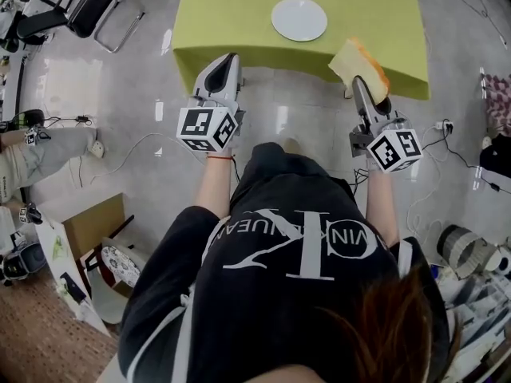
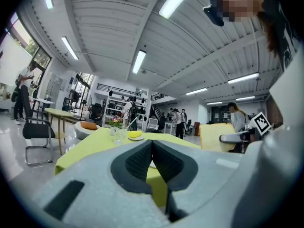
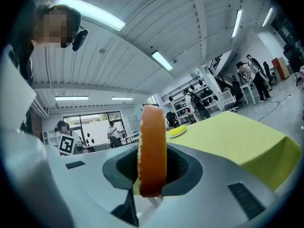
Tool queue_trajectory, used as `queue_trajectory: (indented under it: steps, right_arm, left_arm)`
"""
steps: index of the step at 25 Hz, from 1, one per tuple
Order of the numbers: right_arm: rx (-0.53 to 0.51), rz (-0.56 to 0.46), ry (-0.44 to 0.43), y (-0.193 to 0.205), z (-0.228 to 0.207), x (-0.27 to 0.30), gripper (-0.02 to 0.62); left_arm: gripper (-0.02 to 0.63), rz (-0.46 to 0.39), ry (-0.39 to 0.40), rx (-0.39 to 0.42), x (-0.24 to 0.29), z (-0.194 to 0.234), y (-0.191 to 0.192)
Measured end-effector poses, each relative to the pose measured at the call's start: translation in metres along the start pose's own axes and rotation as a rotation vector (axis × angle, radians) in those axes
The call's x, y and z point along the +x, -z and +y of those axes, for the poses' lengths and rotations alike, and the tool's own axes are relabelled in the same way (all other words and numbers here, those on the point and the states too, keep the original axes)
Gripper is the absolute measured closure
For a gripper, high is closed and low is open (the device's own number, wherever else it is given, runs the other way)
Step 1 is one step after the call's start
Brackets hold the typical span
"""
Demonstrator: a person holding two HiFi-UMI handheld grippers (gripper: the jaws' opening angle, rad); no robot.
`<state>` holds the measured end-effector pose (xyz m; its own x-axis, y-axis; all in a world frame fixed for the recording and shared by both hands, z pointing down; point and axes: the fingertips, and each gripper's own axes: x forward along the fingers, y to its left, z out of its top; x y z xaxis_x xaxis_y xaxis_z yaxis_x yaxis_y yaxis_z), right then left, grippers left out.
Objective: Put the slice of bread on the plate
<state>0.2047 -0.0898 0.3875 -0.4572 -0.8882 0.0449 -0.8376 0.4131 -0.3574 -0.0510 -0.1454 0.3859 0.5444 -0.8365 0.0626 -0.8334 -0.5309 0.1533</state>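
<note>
1. Nearest of all is the person (image 1: pixel 295 294) in a dark printed shirt, standing on the pale floor just short of the table (image 1: pixel 239 22) with both forearms held out toward it.
2. Off the table's near edge, toward its left corner, the left gripper (image 1: pixel 229 61) points level at the cloth. Its jaws are clenched together with nothing between them.
3. At the table's near right corner the right gripper (image 1: pixel 361 86) is clamped on the slice of bread (image 1: pixel 359 64). The slice stands on edge between the pads, crust toward the gripper's camera, and it hangs over the table's edge, clear of the cloth.
4. Farther in, near the middle of the table, sits the white plate (image 1: pixel 299 18), bare and well apart from the bread, inward and to the left of it.
5. As I read it, the carry is under way and the placing is not yet done. To do it well, I would:
   - bring the slice inward over the table until it is above the plate's middle
   - roll the wrist so the slice lies flat
   - lower it close before letting go, so it neither tears nor lands on the rim
   - keep the squeeze gentle, since bread will crush
</note>
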Motion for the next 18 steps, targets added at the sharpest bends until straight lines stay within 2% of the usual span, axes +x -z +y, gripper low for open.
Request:
queue_trajectory:
  steps: [7, 18]
  right_arm:
    - [0.021, 0.026, -0.036, 0.004, 0.001, 0.018, 0.497]
    - [0.062, 0.068, -0.02, 0.013, -0.018, 0.048, 0.497]
  left_arm:
    - [0.6, 0.014, -0.033, -0.004, 0.006, 0.015, -0.004]
    - [0.6, 0.077, 0.003, -0.019, 0.043, 0.024, 0.011]
